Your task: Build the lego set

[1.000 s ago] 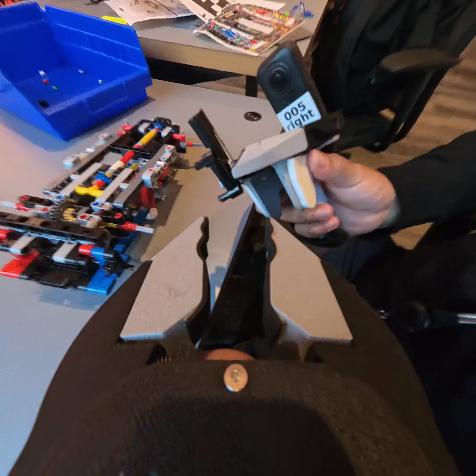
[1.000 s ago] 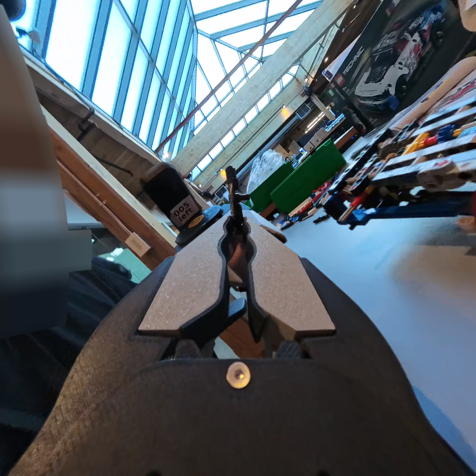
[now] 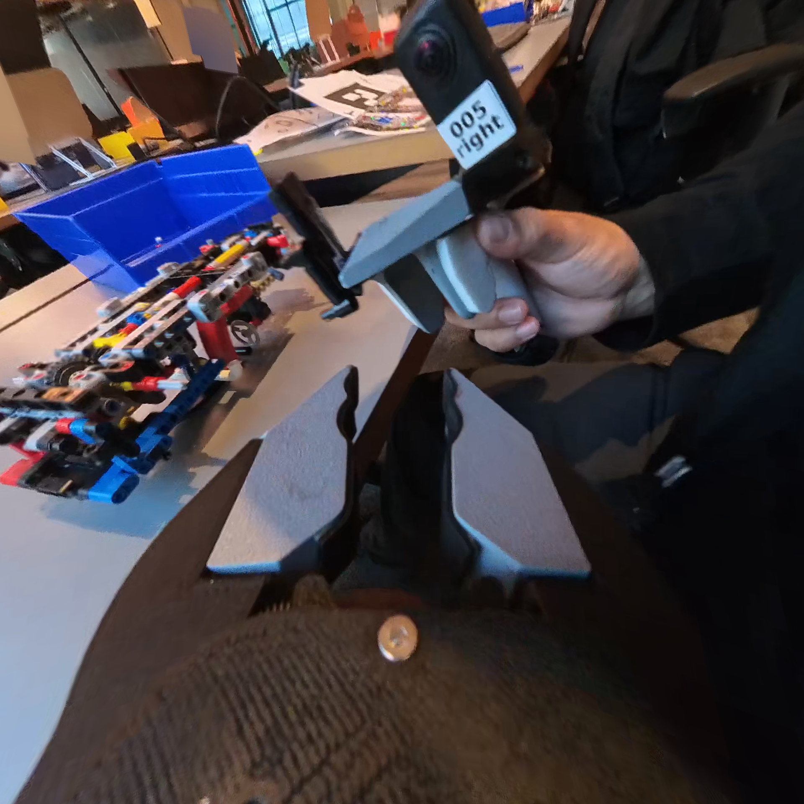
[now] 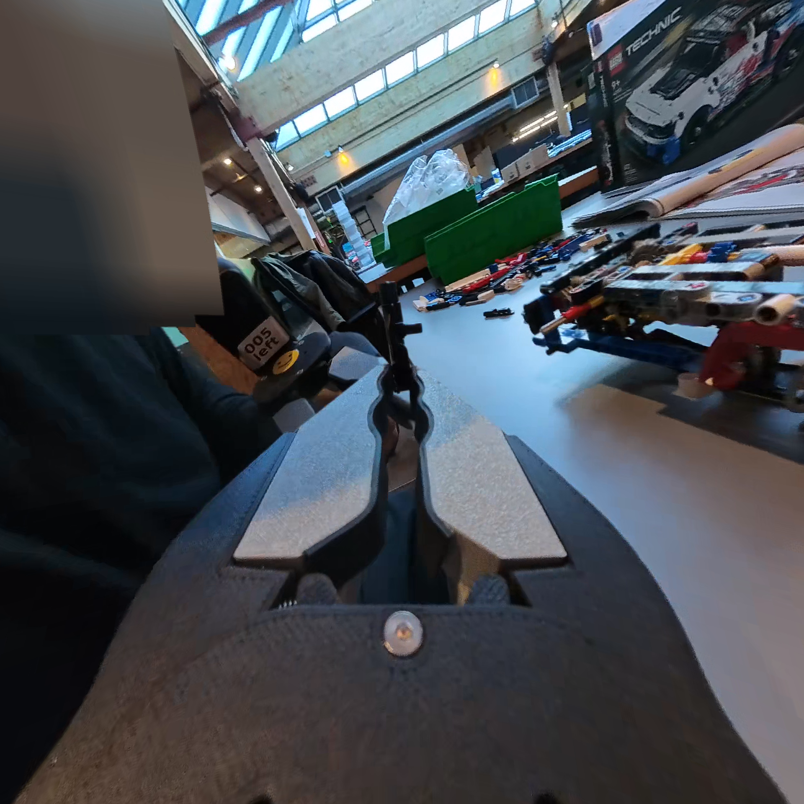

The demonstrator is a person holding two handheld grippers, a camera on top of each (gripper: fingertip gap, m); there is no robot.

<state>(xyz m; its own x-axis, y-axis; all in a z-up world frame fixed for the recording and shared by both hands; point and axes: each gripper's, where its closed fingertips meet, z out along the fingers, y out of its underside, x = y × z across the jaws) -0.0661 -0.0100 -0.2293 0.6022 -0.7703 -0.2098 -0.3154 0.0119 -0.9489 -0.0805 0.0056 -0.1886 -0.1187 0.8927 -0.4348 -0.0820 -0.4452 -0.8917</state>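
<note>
The right gripper [image 4: 400, 383] is closed tightly on a long black piece [image 4: 395, 330], which stands up from between its tips. In the left wrist view, this same gripper [image 3: 348, 274] is held by a hand [image 3: 561, 274] above the near edge of the grey table [image 3: 61, 565], and the black piece [image 3: 315, 248] crosses its tips at a tilt. The left gripper [image 3: 400, 391] has a clear gap between its fingers and holds nothing. The half-built model [image 3: 130, 356], with red, blue, yellow and grey parts, lies on the table to the left, near the black piece but apart from it. Behind the model stands a blue bin [image 3: 143, 222].
</note>
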